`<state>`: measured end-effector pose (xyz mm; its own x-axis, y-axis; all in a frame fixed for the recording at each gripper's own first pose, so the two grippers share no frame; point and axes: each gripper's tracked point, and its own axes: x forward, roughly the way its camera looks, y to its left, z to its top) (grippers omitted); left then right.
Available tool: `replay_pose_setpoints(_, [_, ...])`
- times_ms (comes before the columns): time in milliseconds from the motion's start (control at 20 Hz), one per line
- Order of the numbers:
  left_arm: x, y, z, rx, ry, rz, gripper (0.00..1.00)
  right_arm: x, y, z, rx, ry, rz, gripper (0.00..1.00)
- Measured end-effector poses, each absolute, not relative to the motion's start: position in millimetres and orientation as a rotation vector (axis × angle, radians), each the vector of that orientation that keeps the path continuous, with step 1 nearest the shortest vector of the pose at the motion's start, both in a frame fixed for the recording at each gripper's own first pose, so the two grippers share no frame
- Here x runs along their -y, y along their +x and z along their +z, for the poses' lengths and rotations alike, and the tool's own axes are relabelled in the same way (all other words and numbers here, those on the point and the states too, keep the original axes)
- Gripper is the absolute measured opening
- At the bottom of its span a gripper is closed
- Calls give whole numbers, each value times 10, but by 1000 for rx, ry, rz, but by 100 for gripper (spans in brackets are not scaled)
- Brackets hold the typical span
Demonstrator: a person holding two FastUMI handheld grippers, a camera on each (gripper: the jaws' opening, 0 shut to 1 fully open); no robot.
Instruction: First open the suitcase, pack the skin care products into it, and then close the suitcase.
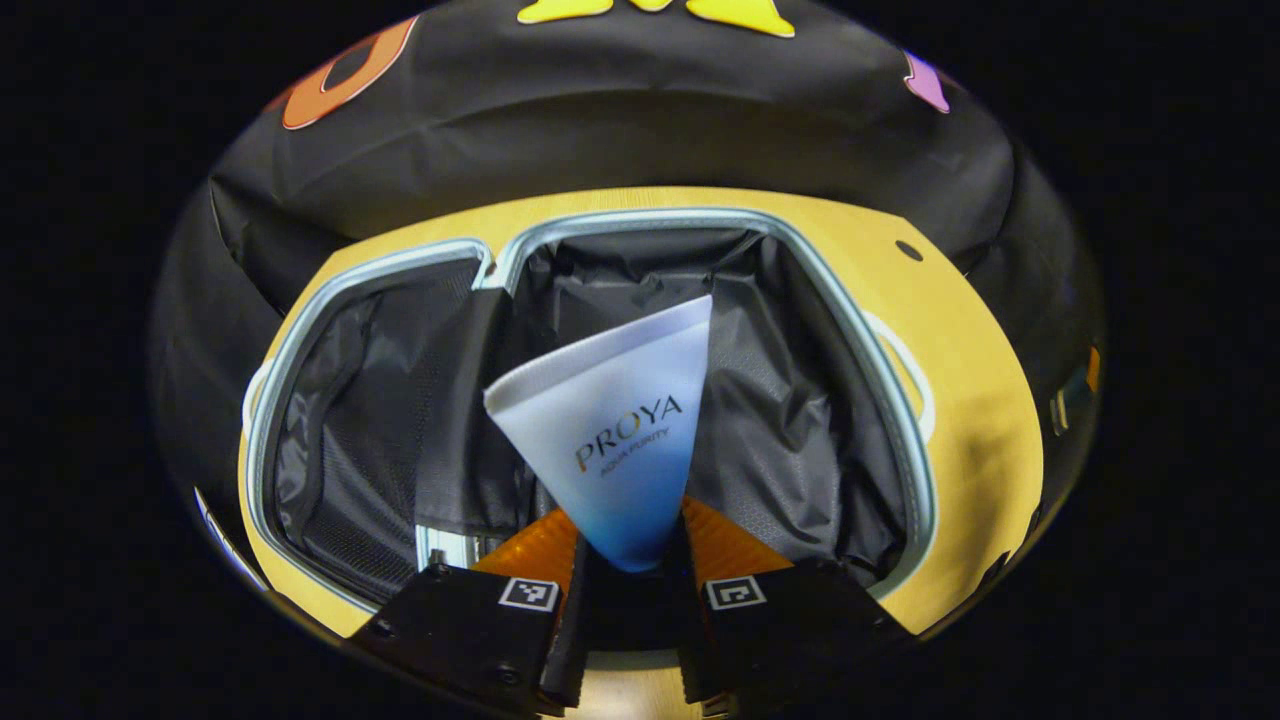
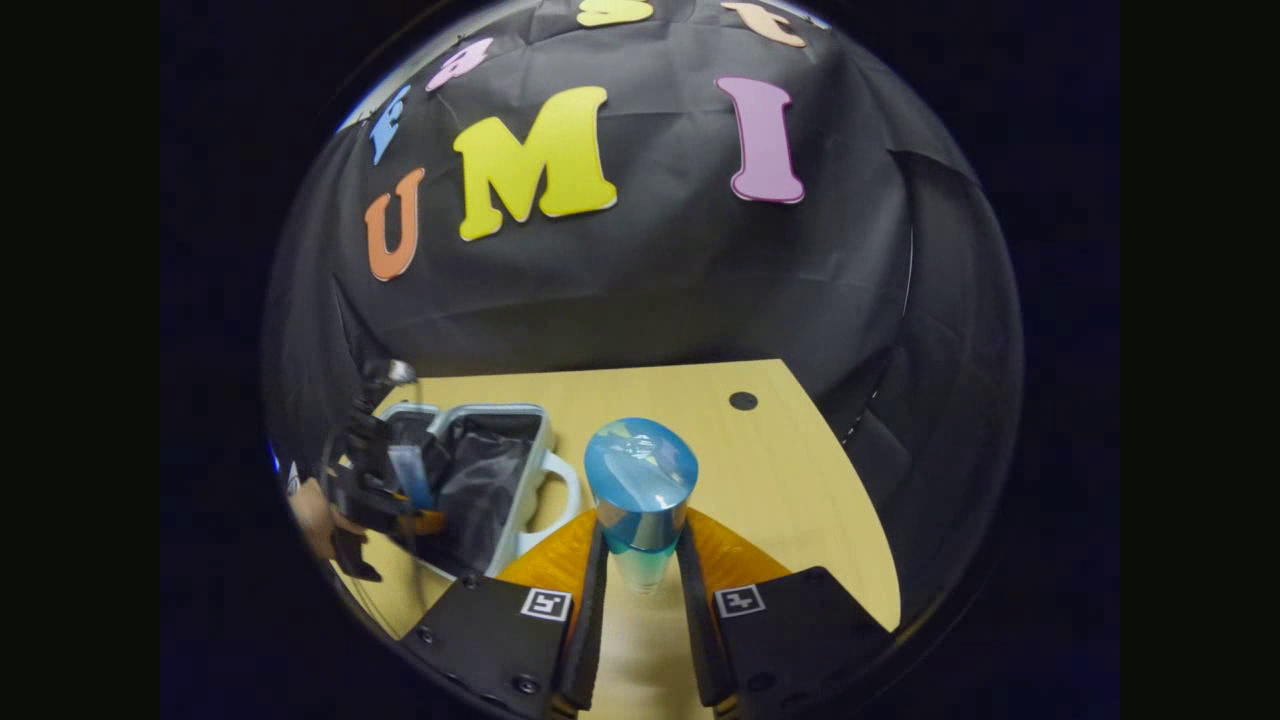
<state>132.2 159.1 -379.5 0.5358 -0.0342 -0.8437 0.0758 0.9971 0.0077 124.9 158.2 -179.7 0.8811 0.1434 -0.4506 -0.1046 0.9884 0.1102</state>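
Observation:
In the left gripper view the suitcase (image 1: pixel 900 400) lies open on the table, its two dark-lined halves framed by a pale blue rim. My left gripper (image 1: pixel 632 560) is shut on a white-to-blue skin care tube (image 1: pixel 615 420), which hangs above the right-hand half with its flat sealed end pointing away from me. In the right gripper view my right gripper (image 2: pixel 642 565) is shut on a blue bottle with a shiny blue cap (image 2: pixel 640 480), held upright above the table. The open suitcase (image 2: pixel 530 470) sits to its left, with the left gripper (image 2: pixel 405 500) and the tube over it.
The yellow wooden table (image 2: pixel 790 480) has a small dark hole (image 2: pixel 743 401) near its far edge. A white suitcase handle (image 2: pixel 562 490) sticks out toward the right gripper. A hand (image 2: pixel 315 520) holds the left gripper at the left edge. Black cloth walls the booth behind.

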Motion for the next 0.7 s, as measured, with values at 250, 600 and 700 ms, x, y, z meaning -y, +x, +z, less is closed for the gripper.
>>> replay_pose_setpoints(250, [-1576,1506,-3896,-1030,69,-81,40,-1877,1038,-1623,-459,65,130,35])
replay_pose_setpoints(600, [-1561,1542,-3862,-1019,73,-100,46,-2228,1094,-1585,-465,25,149,35])
replay_pose_setpoints(700, [-1553,1490,-3772,-975,13,-116,52,-2417,1195,-1599,-473,8,176,35])
